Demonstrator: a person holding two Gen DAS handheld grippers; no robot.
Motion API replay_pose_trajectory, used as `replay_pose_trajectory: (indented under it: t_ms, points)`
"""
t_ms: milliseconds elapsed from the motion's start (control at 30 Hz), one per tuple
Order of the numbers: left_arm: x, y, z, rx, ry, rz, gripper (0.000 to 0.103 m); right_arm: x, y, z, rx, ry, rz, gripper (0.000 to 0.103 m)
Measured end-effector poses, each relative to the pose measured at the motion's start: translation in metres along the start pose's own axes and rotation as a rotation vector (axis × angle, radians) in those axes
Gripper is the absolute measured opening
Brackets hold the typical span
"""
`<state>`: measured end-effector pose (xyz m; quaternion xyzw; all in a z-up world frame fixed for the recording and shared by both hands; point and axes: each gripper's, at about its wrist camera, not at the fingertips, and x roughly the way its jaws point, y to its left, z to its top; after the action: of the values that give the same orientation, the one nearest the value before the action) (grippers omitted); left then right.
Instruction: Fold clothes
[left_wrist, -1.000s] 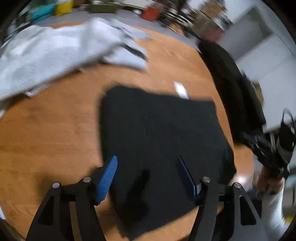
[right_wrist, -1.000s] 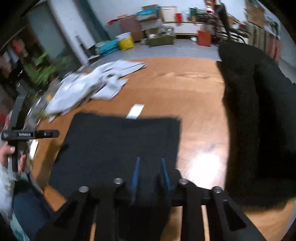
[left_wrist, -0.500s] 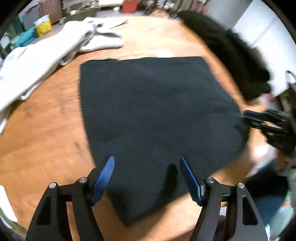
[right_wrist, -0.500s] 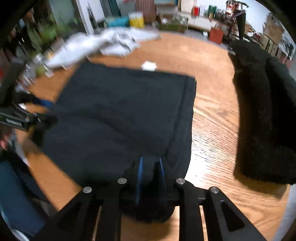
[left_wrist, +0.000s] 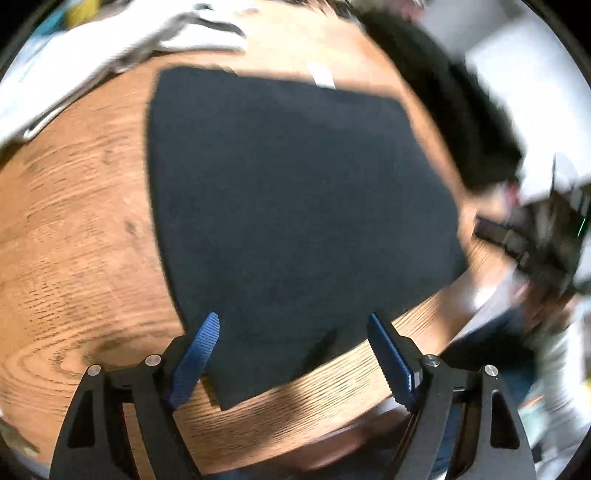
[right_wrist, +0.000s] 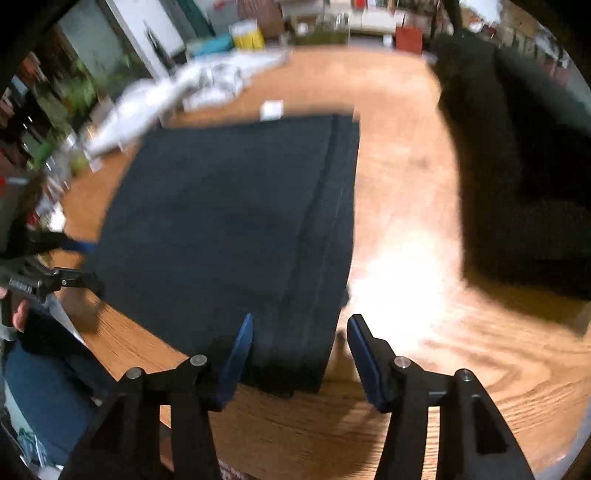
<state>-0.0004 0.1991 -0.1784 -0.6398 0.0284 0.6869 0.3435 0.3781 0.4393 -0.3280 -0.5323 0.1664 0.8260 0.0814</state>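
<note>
- Wooden table (left_wrist: 74, 221) is seen under both sets of jaws, carrying everything.
- Dark garment (left_wrist: 295, 206) is laid flat as a squared slab just ahead of the jaws; layered edges are seen along its right side (right_wrist: 325, 229), so at least one fold is judged present.
- Black fleece pile (right_wrist: 524, 166) is seen right of the right jaws; pale clothes heap (right_wrist: 177, 96) far ahead-left.
- Left gripper (left_wrist: 295, 354) is spread wide, nothing held, over the near hem.
- Right gripper (right_wrist: 301, 349) is released, straddling the near right corner.
- Step judged: between folds, or finished; a further fold would call for both near corners to be pinched.
</note>
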Motion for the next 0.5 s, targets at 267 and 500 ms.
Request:
replay_pose_trajectory:
  t_ms: [267,500]
  points:
    - [-0.017,0.045,0.095,-0.102,-0.123,0.071,0.082,-0.001,-0.02,0.063,-0.01,-0.111,0.044,0.056]
    - [-0.01,0.08,0.125,-0.091,-0.114,0.102,0.082,0.027,-0.04,0.116,0.027,-0.109,0.061,0.052]
